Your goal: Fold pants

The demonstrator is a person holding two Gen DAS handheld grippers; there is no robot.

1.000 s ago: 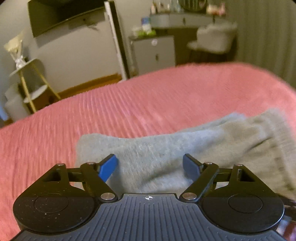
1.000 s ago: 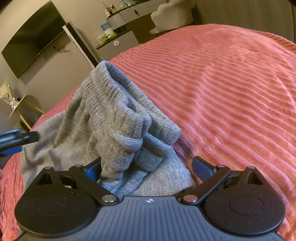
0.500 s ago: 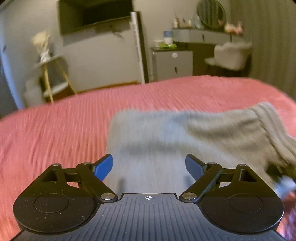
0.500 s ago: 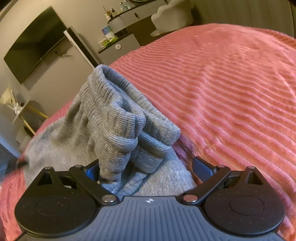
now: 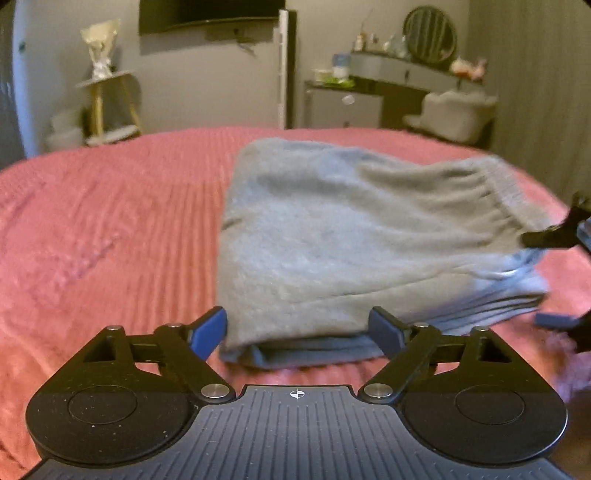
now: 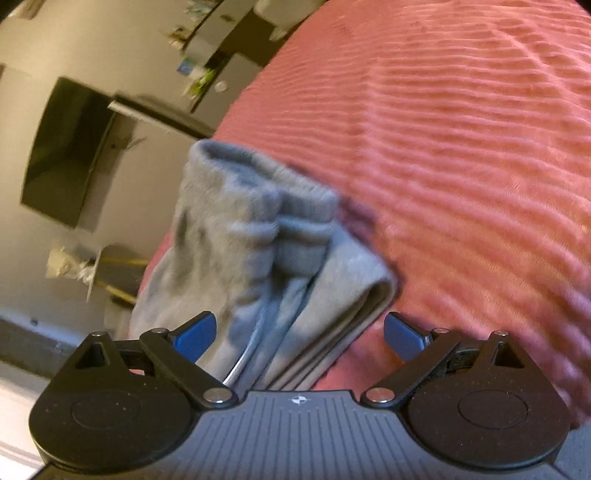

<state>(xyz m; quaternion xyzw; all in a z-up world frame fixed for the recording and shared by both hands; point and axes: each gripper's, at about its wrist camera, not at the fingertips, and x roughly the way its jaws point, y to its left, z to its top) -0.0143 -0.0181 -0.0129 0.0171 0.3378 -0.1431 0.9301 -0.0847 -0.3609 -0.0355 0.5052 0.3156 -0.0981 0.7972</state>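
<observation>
Bed: pink ribbed cover [image 5: 110, 229] fills the foreground in both views.
Left gripper [image 5: 297, 330]: jaws spread, empty, now backed off from the near edge of the pants [image 5: 351, 236].
Right gripper [image 6: 297, 338]: spread wide, its view rolled sideways; the pants' folded layers [image 6: 295, 295] lie between its jaws, unclamped.
Change: the pants' raised waistband [image 6: 266, 192] has dropped; pants lie stacked at mid-frame.
Meaning: fold likely finished.
Room: TV [image 5: 207, 14] at top, dresser [image 5: 399, 92] upper right.

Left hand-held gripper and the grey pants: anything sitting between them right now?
Nothing: in the left wrist view the left hand-held gripper has its jaws open at the folded grey pants' near edge, with only pink bedspread below.
</observation>
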